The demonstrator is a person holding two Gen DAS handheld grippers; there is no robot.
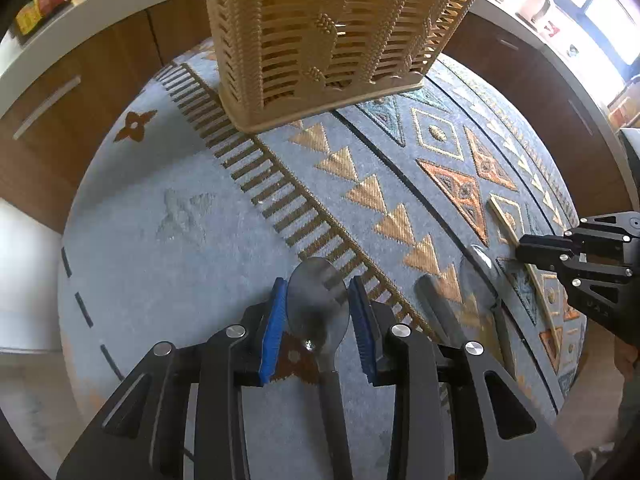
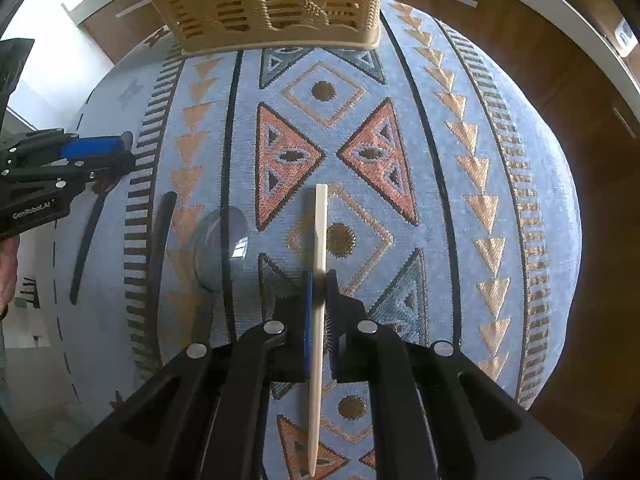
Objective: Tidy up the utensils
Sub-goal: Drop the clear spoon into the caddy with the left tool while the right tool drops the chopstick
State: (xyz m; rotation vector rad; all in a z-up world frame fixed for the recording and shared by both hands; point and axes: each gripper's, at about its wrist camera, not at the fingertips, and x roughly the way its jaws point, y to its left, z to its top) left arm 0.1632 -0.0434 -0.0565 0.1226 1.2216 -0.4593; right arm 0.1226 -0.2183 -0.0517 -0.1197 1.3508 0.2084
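A tan woven basket (image 1: 320, 36) stands at the far side of the patterned cloth; it also shows in the right wrist view (image 2: 264, 0). My left gripper (image 1: 318, 300) is open, its blue pads on either side of the bowl of a dark metal spoon (image 1: 318, 304) that lies on the cloth. My right gripper (image 2: 318, 284) is shut on a pale wooden chopstick (image 2: 319, 232), which points toward the basket. In the left wrist view the right gripper (image 1: 524, 250) holds that chopstick (image 1: 505, 220) at the right.
A second spoon (image 2: 220, 248) and a black stick-like utensil (image 2: 162, 232) lie on the blue patterned tablecloth (image 2: 440, 160) between the grippers. Wooden cabinets (image 1: 80, 120) with a white counter surround the table.
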